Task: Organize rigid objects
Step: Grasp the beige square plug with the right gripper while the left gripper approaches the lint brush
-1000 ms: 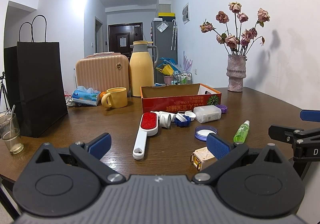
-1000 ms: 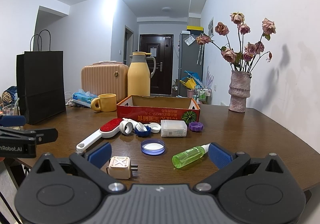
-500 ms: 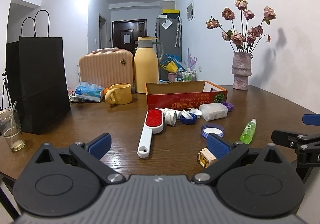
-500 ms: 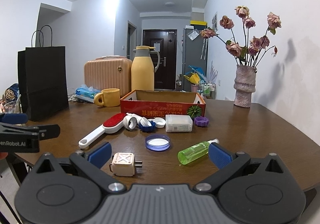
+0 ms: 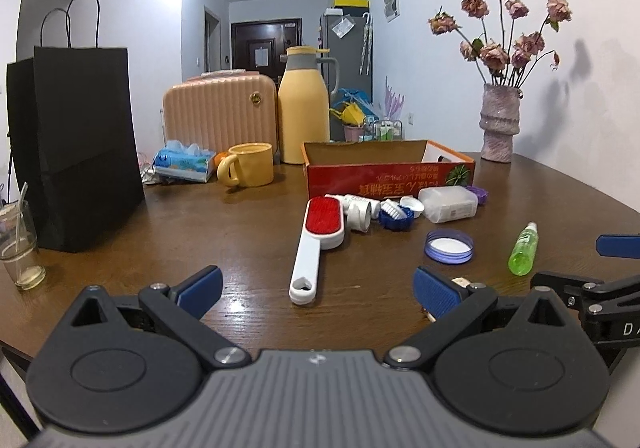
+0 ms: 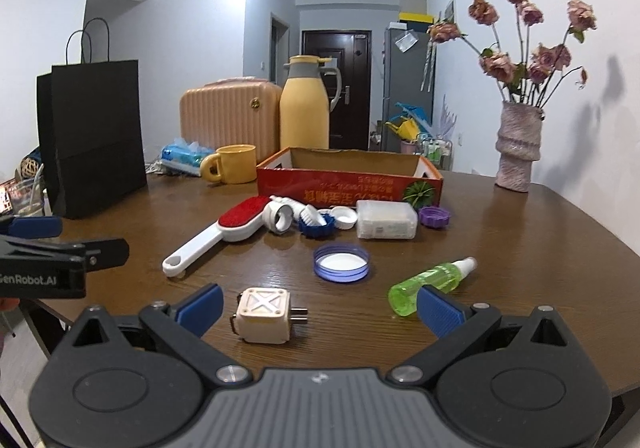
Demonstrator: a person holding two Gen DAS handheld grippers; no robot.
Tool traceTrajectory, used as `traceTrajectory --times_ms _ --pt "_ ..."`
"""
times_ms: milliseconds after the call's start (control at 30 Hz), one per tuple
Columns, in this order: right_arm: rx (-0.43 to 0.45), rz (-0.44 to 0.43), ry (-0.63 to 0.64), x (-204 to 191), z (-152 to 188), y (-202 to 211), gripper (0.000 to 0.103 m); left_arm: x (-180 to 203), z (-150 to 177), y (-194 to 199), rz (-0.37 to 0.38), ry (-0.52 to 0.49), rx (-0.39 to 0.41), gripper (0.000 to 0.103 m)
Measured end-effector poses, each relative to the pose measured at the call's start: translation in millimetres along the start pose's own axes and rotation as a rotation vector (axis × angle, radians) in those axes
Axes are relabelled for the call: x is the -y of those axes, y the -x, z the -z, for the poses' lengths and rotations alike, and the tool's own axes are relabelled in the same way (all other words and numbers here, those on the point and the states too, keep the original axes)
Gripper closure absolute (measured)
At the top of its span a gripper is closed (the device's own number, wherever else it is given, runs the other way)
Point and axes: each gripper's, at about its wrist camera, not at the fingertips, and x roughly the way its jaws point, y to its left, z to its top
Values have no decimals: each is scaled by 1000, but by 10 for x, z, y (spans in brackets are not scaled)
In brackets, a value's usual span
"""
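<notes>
Left gripper (image 5: 318,290) hovers with jaws spread wide and empty above the brown wooden table (image 5: 224,224); ahead lies a white-handled red lint brush (image 5: 316,244), before an open red cardboard box (image 5: 388,177).

Right gripper (image 6: 320,306) is likewise wide open, holding nothing. A cream cube-shaped plug adapter (image 6: 264,314) lies between its fingers, a green spray bottle (image 6: 430,282) beside its right fingertip.

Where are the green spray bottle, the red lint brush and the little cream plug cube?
Green plastic spray bottle (image 6: 430,283), right wrist view, mid-body.
Red-padded white lint brush (image 5: 323,217), left wrist view, red pad.
Cream cube-shaped plug adapter (image 6: 263,314), right wrist view, crossed top face.
</notes>
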Motion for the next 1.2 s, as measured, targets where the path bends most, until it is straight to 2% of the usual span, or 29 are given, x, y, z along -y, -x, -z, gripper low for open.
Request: traceTrajectory --times_ms 633,933,1100,1200 --pt "-148 -24 29 -304 22 -825 3 -275 122 -555 14 26 -102 0" --pt "-197 -24 32 -404 80 -1149 15 -382 148 -767 17 40 -132 0" --pt "-203 -46 3 -356 101 -1209 38 -383 152 -865 26 39 -149 0" --pt "-196 -56 11 -356 105 -1214 38 -379 152 -893 26 44 -152 0"
